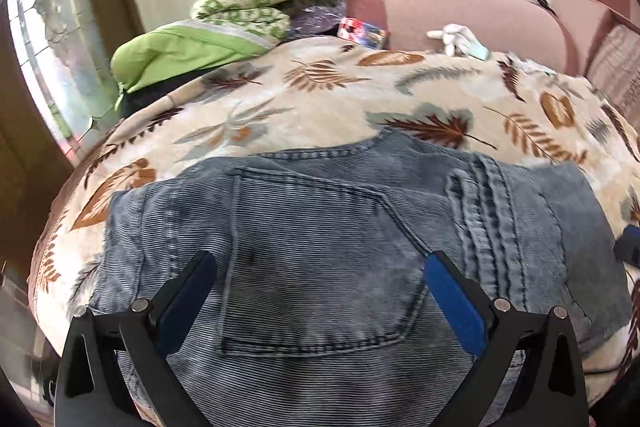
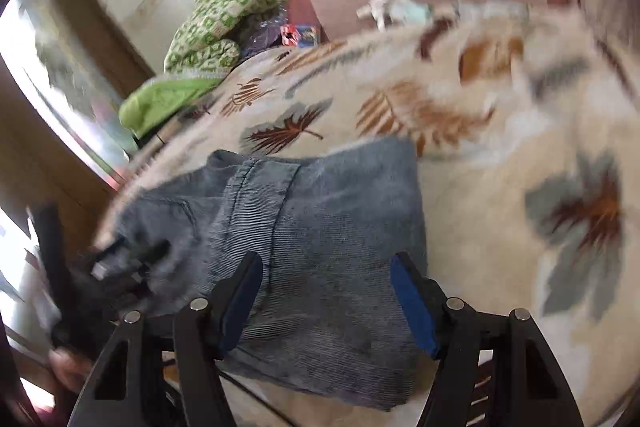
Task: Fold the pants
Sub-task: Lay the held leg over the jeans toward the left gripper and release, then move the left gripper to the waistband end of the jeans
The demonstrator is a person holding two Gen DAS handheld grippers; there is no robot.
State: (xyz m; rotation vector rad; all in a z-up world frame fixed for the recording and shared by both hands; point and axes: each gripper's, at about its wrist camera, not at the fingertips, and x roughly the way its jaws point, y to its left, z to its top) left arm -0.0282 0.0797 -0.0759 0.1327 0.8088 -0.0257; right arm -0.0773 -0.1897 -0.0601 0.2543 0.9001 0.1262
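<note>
Both claws, left (image 1: 320, 269) and right (image 2: 326, 269), hang open over the folded jeans (image 1: 320, 247). Blurry view, but a stray pad could probably drag the top layer loose.

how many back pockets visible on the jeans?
1. A stitched patch pocket faces up on the folded faded blue denim jeans, between the left gripper's open jaws. A second may be folded underneath.
</note>
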